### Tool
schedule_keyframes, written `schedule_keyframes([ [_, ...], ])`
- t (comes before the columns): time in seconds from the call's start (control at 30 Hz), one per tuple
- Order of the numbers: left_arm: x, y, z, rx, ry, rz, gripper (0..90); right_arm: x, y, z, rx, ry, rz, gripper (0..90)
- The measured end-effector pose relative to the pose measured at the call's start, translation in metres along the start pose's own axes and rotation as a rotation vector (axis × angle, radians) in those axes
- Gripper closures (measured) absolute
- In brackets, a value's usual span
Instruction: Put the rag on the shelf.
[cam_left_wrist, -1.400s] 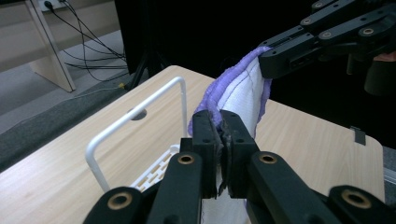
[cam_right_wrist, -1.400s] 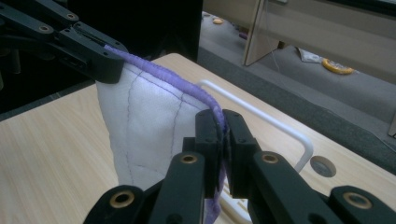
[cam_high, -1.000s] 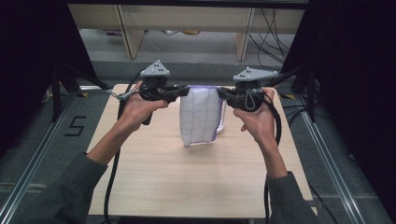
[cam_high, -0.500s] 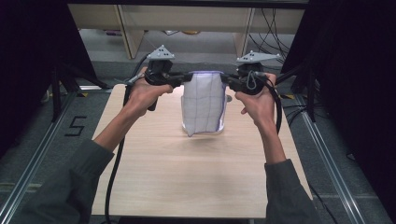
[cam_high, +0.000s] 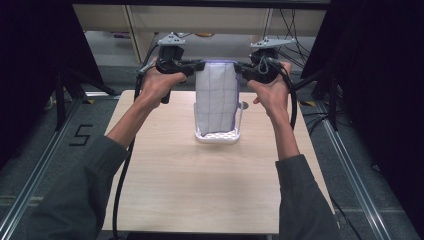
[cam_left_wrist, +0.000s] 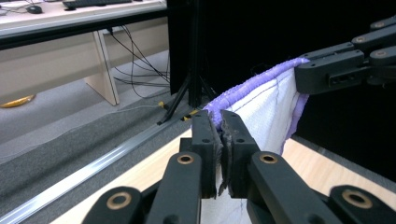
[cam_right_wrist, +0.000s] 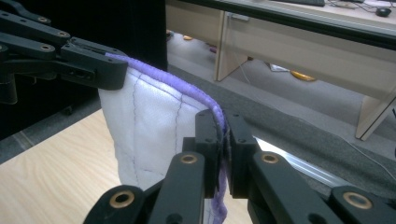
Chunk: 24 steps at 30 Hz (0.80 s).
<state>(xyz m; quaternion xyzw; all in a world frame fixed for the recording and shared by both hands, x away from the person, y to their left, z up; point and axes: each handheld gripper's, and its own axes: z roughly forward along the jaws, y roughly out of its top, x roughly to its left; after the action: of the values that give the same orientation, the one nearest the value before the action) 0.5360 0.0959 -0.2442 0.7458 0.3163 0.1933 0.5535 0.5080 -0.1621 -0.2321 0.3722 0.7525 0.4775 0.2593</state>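
Note:
A white quilted cloth (cam_high: 216, 97) with a purple hem hangs upright between my two grippers, stretched along its top edge. My left gripper (cam_high: 199, 65) is shut on the top left corner, and my right gripper (cam_high: 239, 68) is shut on the top right corner. The cloth's lower end reaches into a white perforated basket (cam_high: 220, 137) on the table. In the left gripper view the jaws (cam_left_wrist: 219, 130) pinch the purple hem (cam_left_wrist: 243, 91), with the right gripper (cam_left_wrist: 327, 70) at the far corner. In the right gripper view the jaws (cam_right_wrist: 223, 135) clamp the cloth (cam_right_wrist: 149, 126), and the left gripper (cam_right_wrist: 93, 65) holds the far corner.
The light wooden table (cam_high: 200, 190) has bare room in front of the basket. Metal rails (cam_high: 40, 165) run along both sides. Wooden desk legs (cam_high: 131, 30) and cables (cam_high: 295, 25) stand on the floor beyond the far edge.
Both hands have risen and moved toward the far edge of the table, carrying the cloth. The cloth now hangs taller and narrower, with the white basket showing at its foot.

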Motion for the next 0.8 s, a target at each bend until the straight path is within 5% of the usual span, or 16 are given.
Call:
schedule_keyframes([
  [0.5,0.040,-0.020,0.054,-0.018,-0.002,-0.119,83.9,-0.033,-0.004,0.062,0.064,-0.060,0.088,85.7],
  [0.8,0.051,-0.040,0.076,0.016,0.019,-0.121,83.3,-0.042,-0.020,0.089,0.105,-0.088,0.107,85.4],
])
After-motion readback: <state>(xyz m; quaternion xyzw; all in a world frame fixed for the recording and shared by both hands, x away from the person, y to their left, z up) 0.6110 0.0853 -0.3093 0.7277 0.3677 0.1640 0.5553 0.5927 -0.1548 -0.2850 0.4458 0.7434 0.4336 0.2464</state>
